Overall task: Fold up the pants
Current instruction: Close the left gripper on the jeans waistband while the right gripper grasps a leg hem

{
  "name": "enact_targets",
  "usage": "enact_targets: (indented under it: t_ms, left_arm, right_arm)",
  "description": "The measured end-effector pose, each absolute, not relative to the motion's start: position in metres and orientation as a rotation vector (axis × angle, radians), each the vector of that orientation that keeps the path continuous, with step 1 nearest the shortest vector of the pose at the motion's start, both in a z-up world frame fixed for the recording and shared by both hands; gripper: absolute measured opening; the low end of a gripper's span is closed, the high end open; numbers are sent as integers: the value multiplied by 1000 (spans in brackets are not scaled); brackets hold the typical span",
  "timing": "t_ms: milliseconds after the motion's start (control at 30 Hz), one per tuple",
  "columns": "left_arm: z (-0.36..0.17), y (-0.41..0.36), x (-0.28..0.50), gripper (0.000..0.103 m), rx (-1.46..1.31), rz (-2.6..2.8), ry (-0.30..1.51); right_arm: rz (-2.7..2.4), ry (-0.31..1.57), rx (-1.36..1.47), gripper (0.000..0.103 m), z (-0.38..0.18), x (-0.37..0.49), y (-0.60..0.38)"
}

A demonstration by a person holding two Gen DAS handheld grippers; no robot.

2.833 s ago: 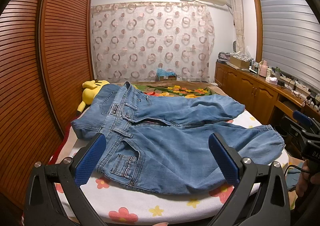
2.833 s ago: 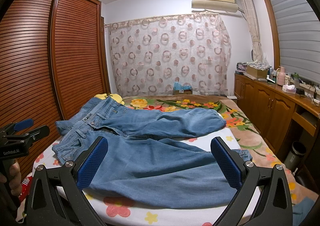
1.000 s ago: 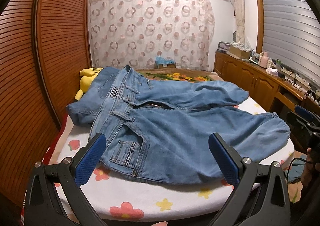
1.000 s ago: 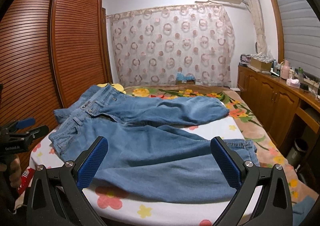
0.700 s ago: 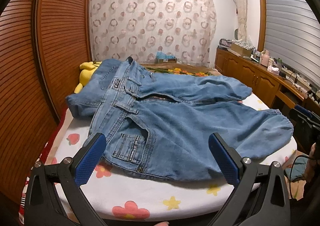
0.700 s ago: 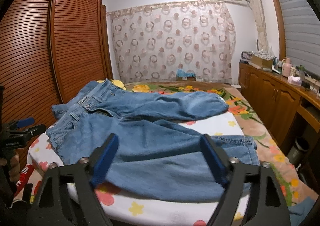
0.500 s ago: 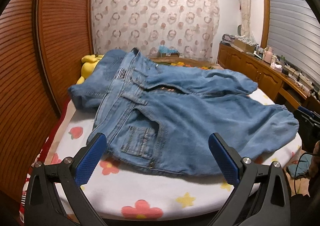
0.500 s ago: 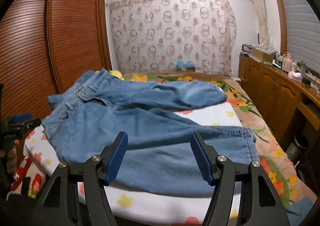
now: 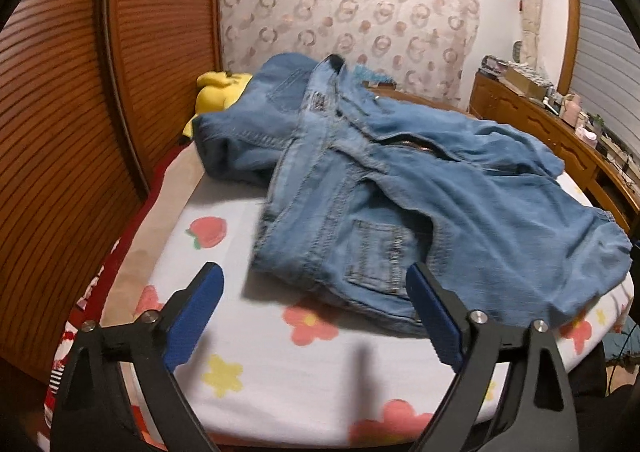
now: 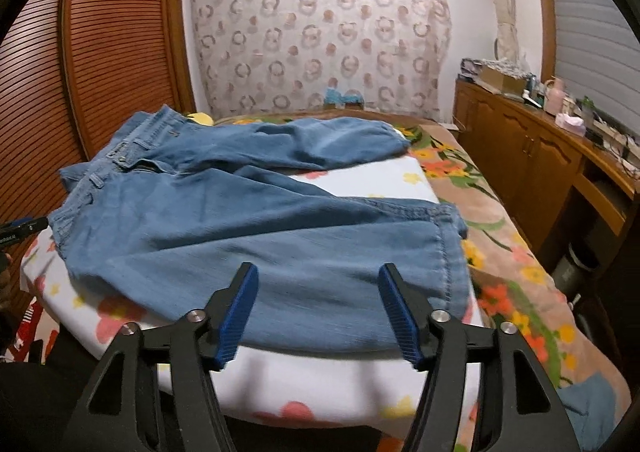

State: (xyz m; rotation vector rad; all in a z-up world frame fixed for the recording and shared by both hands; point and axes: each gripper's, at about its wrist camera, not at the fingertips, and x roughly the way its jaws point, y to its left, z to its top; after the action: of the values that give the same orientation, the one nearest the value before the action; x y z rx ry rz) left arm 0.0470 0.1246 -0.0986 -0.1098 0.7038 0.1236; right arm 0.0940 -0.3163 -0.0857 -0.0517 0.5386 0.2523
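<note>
Blue jeans [image 9: 460,203] lie spread on a white flowered bedsheet [image 9: 280,364], waistband to the left, both legs running right. My left gripper [image 9: 313,270] hovers just before the near waistband corner and back pocket. Its jaws are closing, still wide, and the pads touch no cloth. In the right wrist view the jeans [image 10: 240,219] fill the bed. My right gripper [image 10: 318,268] hangs over the near leg's front edge, close to the hem. Its jaws stand half wide and are opening a little, with denim below them and nothing pinched.
A yellow plush toy [image 9: 218,91] lies behind the waistband. Slatted wooden wardrobe doors [image 9: 60,111] run along the left of the bed. A wooden cabinet [image 10: 520,155] with clutter on top and a dark bin [image 10: 572,268] stand to the right. The left gripper's tip [image 10: 20,230] shows at the left edge.
The left gripper has moved nearer and lower towards the waistband corner, and its jaws have narrowed slightly. The right gripper's jaws have come in from full width to about half.
</note>
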Motion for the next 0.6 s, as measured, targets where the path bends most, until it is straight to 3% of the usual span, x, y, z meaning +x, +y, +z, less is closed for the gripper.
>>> enact_targets:
  t_ms: [367,600]
  left_arm:
    - [-118,156,69,66,-178,108,762]
    - [-126,155,77,58,-190,79,795]
  right_arm:
    - [219,573,-58,72,-85,86,-310]
    - [204,590,-67,72,-81,82,-314]
